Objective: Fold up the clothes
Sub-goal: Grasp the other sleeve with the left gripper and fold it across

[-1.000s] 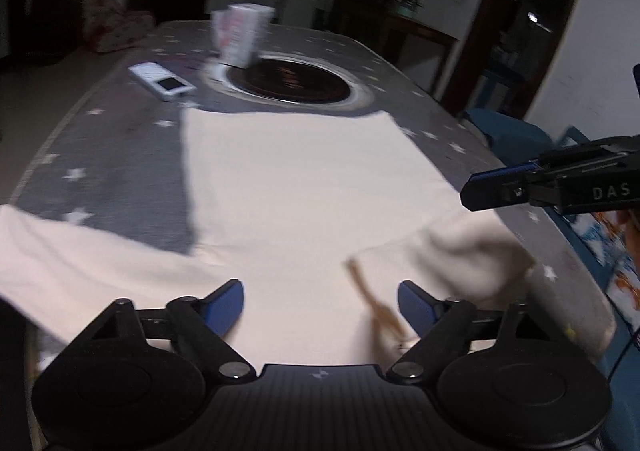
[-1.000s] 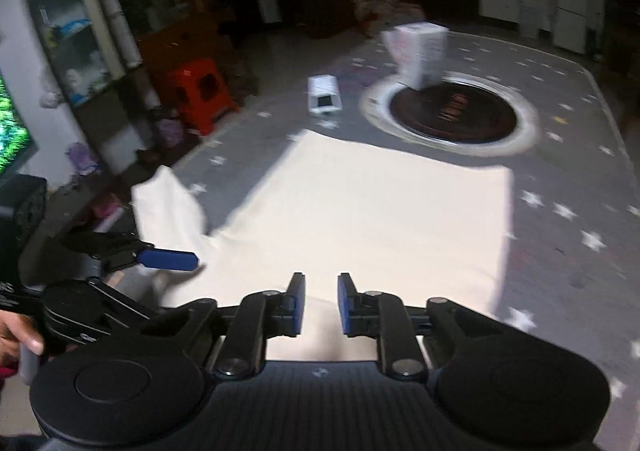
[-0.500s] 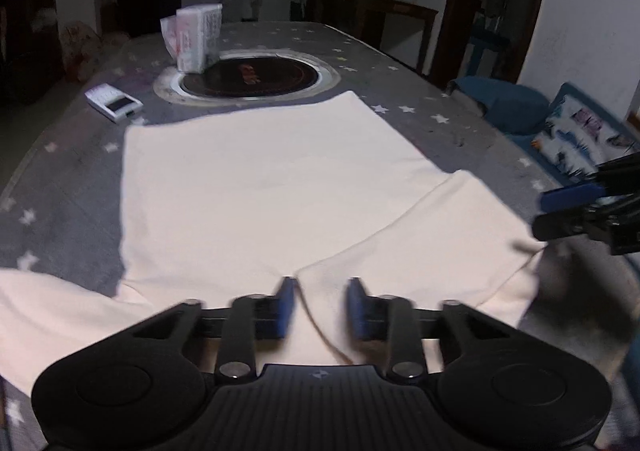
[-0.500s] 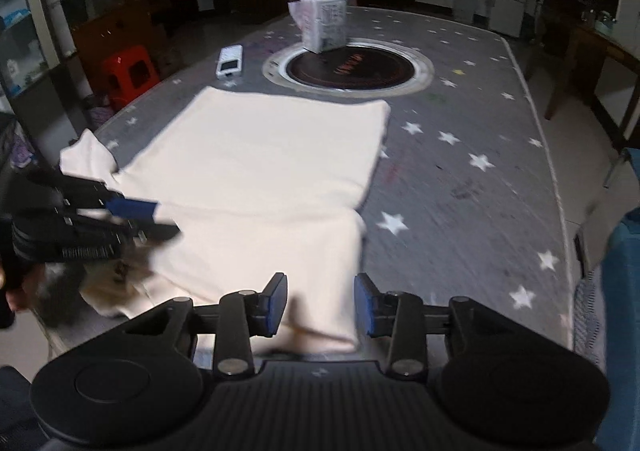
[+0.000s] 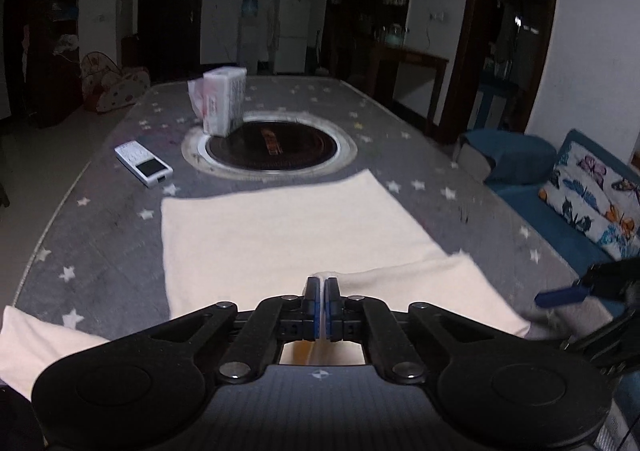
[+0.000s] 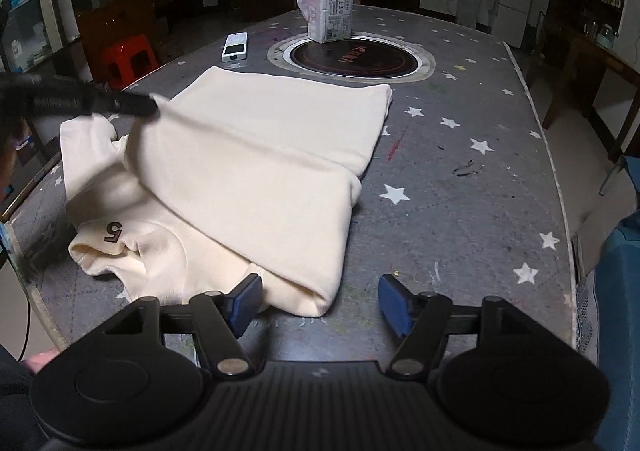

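Right wrist view: left hand-held gripper (image 6: 154,107) pinches the cream garment's (image 6: 256,155) folded-over flap, while the spread right hand-held gripper (image 6: 320,301) hovers at its near edge.

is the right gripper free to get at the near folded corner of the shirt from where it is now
Probably yes. The right gripper is open and empty, with the cream shirt and its near folded corner lying between its fingers, nothing in the way. The left gripper holds cloth far off.

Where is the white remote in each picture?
Left wrist view: the remote lies at mid-left on the table, left of the round hob.
Right wrist view: the remote lies at upper left of centre, again left of the hob.
Shared landmark: the white box at the hob's edge.
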`<state>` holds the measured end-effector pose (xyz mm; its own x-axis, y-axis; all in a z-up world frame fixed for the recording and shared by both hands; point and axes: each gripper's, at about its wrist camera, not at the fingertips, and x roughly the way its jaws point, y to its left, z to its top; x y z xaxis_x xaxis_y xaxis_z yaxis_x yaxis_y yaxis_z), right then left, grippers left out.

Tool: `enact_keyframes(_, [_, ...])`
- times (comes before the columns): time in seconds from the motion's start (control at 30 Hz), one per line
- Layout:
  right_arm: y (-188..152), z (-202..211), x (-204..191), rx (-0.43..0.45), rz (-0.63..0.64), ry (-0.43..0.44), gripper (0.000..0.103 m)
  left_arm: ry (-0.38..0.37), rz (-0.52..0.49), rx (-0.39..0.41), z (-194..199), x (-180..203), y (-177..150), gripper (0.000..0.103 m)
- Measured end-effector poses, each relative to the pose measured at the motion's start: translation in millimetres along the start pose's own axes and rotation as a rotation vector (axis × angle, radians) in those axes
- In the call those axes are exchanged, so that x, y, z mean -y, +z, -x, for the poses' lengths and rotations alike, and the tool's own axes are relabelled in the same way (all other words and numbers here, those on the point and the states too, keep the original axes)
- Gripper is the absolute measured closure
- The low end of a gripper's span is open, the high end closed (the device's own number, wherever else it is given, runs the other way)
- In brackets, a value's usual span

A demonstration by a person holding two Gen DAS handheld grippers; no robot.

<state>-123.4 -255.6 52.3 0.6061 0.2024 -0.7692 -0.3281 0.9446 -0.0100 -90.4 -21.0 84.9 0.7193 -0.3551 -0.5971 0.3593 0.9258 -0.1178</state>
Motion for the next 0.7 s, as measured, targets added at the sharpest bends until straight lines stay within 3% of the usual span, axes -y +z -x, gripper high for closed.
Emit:
enact_keyframes(0.33, [-1, -9, -2, -0.008, 0.022, -0.06, 0.036, -0.005, 0.088, -0.051, 4, -25, -4, 0.101])
enact_keyframes(0.57, [-1, -1, 2, -0.036, 0.032, -0.061, 0.037, 0.012, 0.11, -0.16, -11, -39, -24, 0.1])
enact_keyframes(0.7, [12, 7, 11, -0.015, 0.0, -0.036, 0.049, 0.038, 0.108, -0.197, -15, -43, -33, 0.094])
